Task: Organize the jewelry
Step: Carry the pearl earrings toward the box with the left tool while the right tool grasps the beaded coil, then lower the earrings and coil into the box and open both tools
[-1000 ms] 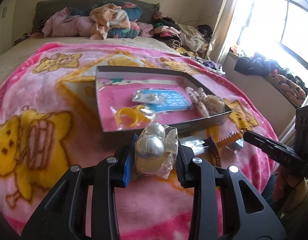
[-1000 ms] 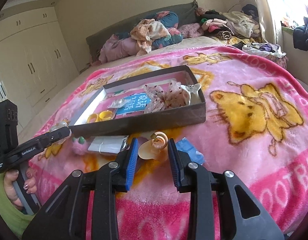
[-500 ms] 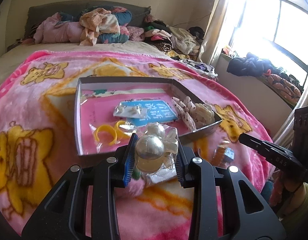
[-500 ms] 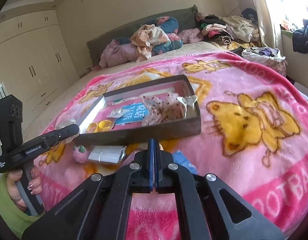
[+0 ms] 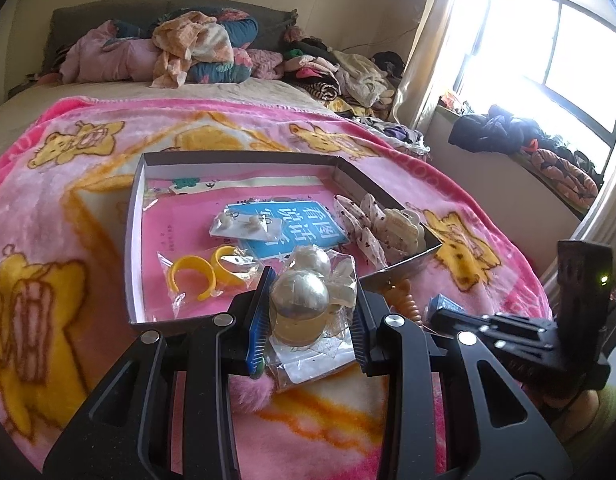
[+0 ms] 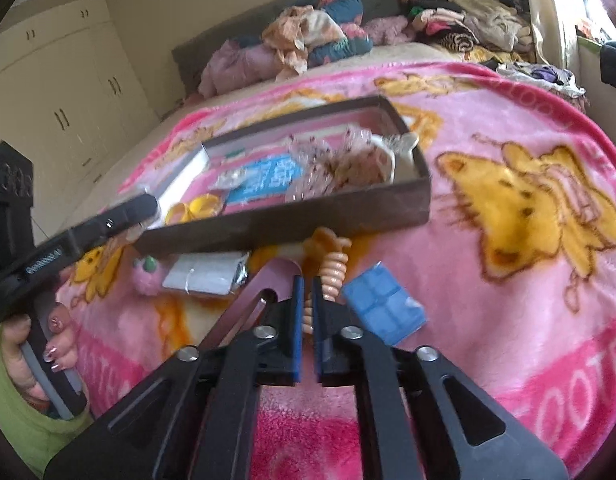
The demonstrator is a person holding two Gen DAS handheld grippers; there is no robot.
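We hold the bagged pearl piece [image 5: 304, 300] firm in the left gripper [image 5: 308, 316] near the box [image 5: 134, 216] rim at 6 o'clock; the right gripper [image 6: 306, 320], jaws narrow and opening, should settle squarely around the orange spiral clip [image 6: 332, 270] before pinching.

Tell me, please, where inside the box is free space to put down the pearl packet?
Free: the box floor along its left wall, from the far corner down to the yellow rings. Crowded: the middle, with the earring packet on the blue card, and the right corner, with the spotted bows. The pearl packet is in the left gripper.
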